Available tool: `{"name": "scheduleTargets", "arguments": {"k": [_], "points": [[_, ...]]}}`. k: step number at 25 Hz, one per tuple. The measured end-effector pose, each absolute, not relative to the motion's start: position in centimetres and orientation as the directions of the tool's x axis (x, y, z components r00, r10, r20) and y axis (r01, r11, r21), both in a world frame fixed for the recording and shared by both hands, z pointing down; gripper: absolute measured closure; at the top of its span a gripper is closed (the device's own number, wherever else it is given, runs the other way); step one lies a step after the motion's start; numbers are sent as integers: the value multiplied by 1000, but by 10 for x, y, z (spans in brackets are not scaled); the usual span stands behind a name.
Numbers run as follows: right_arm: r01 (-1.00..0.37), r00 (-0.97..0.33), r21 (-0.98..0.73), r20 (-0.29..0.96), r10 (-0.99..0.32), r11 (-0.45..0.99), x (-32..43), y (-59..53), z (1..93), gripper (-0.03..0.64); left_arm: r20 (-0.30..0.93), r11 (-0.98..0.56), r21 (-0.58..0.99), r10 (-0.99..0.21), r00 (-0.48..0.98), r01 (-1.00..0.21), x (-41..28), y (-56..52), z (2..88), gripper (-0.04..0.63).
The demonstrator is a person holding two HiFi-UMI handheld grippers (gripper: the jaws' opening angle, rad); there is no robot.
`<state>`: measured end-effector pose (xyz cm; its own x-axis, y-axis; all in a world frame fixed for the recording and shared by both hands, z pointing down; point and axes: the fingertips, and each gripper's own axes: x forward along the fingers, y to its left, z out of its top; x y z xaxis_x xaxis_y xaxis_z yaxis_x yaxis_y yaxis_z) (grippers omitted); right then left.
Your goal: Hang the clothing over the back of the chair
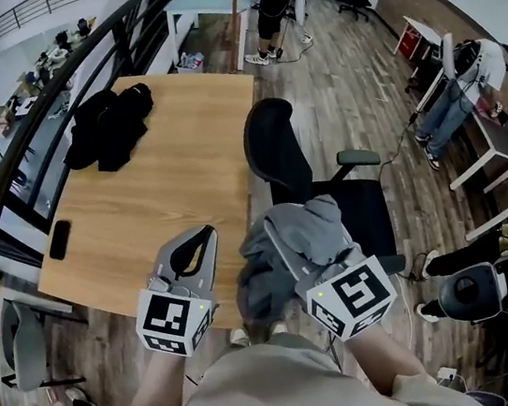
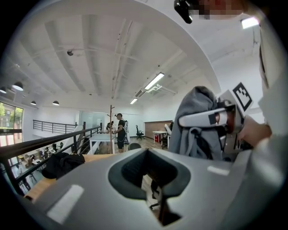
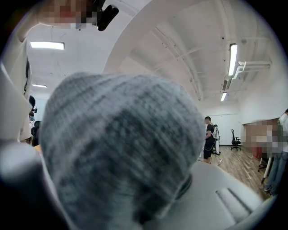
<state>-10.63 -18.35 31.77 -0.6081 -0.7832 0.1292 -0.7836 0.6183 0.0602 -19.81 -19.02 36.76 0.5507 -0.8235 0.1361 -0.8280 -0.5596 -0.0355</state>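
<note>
Head view, from the left: the left gripper [image 1: 204,238] has its jaws pressed together on nothing and hovers over the near edge of the wooden table [image 1: 182,161]. Just to its right, the right gripper [image 1: 283,240] pinches a bunched grey garment [image 1: 318,221], which hangs from its jaws off the floor. Ahead of that gripper stands the black chair [image 1: 275,142], its back bare. By my reading, the pick-up is done; carrying, spreading and draping the garment over the backrest are left.
</note>
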Motion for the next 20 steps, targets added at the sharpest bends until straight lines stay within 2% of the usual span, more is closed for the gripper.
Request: {"name": "scheduleTargets", "arguments": {"k": [11, 20], "points": [[-746, -651, 54, 151, -744, 664, -94, -211, 317, 514, 130, -506, -36, -857, 498, -862, -190, -208, 361, 595], [-699, -699, 78, 133, -702, 711, -114, -256, 308, 514, 108, -480, -103, -876, 469, -871, -193, -252, 340, 595]]}}
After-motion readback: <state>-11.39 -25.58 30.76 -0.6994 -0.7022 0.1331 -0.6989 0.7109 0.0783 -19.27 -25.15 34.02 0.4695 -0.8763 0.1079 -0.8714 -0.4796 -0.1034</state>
